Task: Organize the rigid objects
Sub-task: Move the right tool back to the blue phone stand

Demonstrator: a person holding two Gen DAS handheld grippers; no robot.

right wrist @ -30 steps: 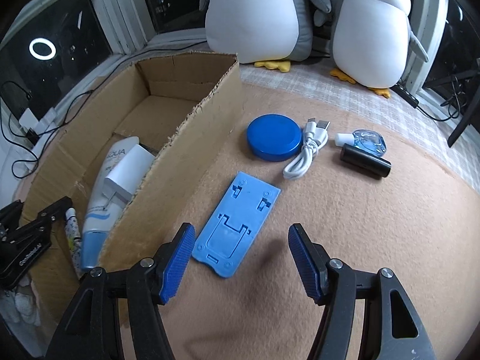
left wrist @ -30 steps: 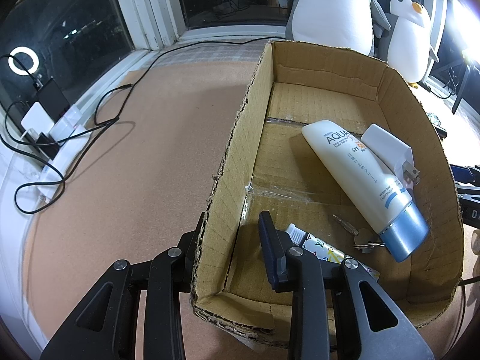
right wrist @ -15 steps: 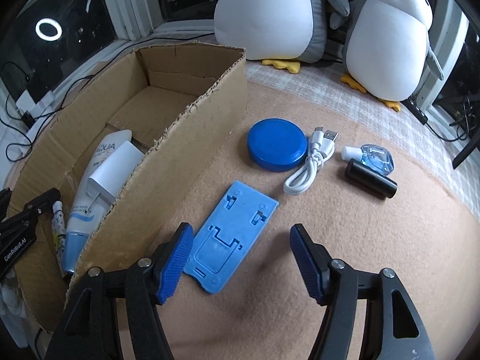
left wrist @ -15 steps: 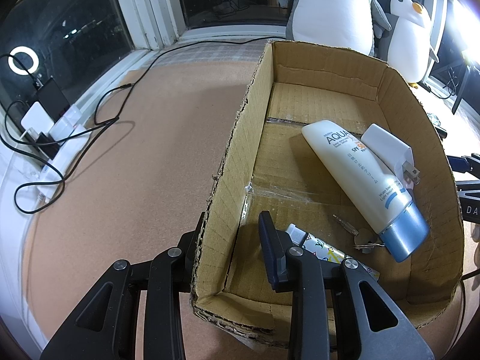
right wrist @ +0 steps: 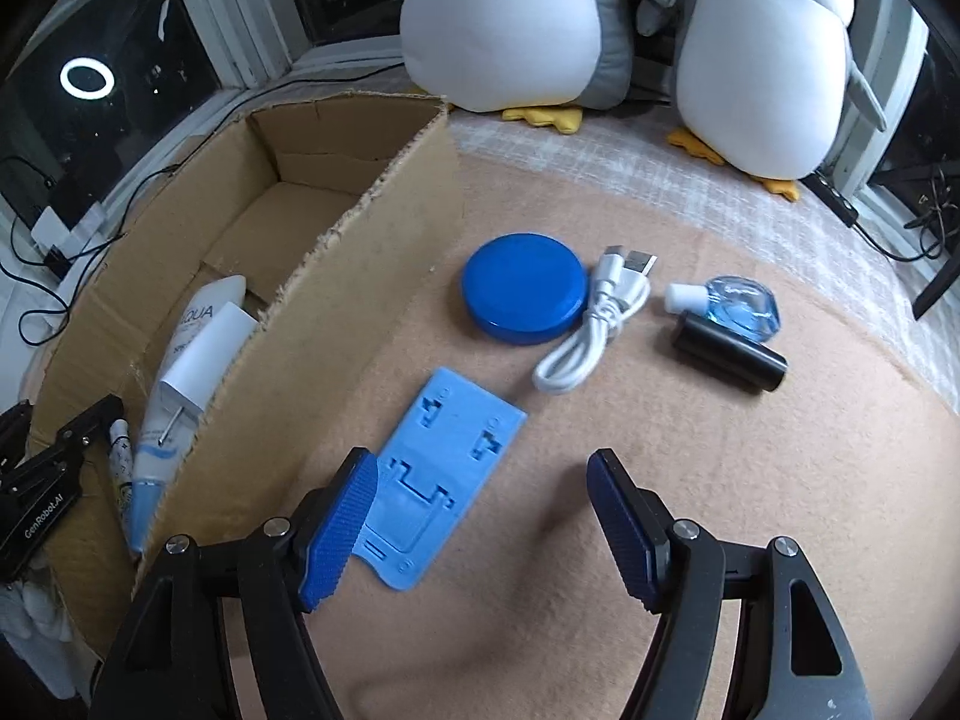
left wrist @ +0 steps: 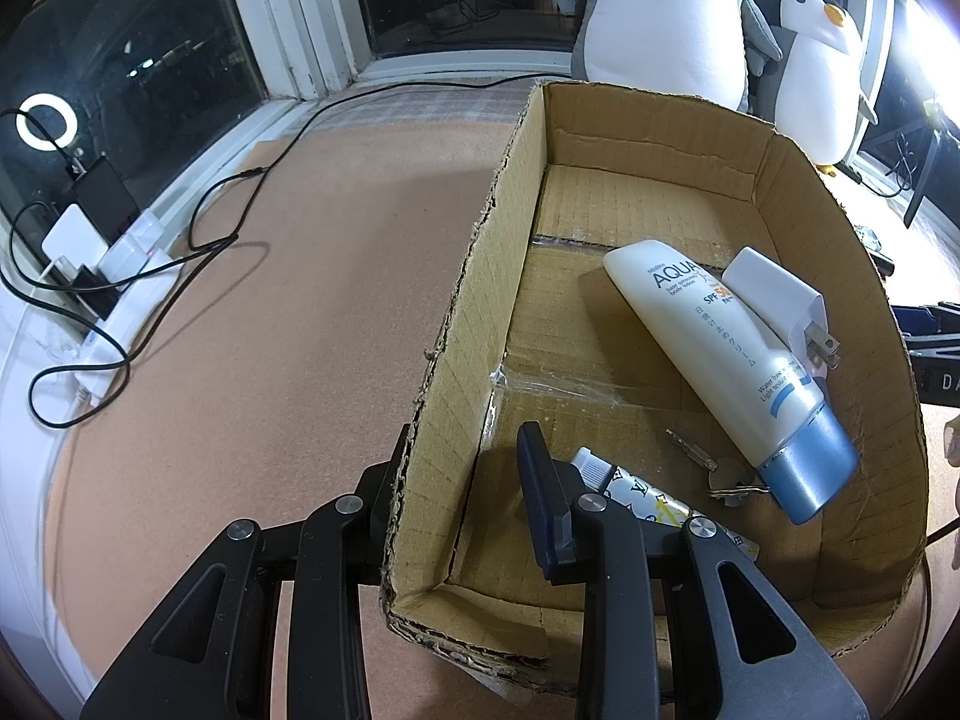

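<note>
Through the left wrist camera I count what is already packed in the cardboard box (left wrist: 780,180): a white sunscreen tube (left wrist: 720,354) lying diagonally on the floor of the box, a white wall charger (left wrist: 774,294) resting on top of that tube, a small metal key (left wrist: 714,474) beside the tube's blue cap, and a little patterned tube (left wrist: 648,498) near the box's near wall. My left gripper (left wrist: 462,486) straddles the box's left wall, one jaw outside it and one inside. The jaws stand close either side of the cardboard, but I cannot tell whether they actually pinch it; I judge this hand is steadying the box.

Through the right wrist camera I see what is left, all on the tabletop (right wrist: 750,510) to the right of the box (right wrist: 336,324): a light blue phone stand (right wrist: 444,474) lying flat nearest the box, a round blue lid (right wrist: 525,288) further away, a coiled white USB cable (right wrist: 594,324) touching that lid, then a small clear blue bottle (right wrist: 735,306) and a black cylinder (right wrist: 729,360) touching each other. So I judge the job roughly half done. My right gripper (right wrist: 480,522) hovers low with its jaws wide apart and empty, the left jaw over the near corner of the phone stand, which looks like my likely next pick.
</note>
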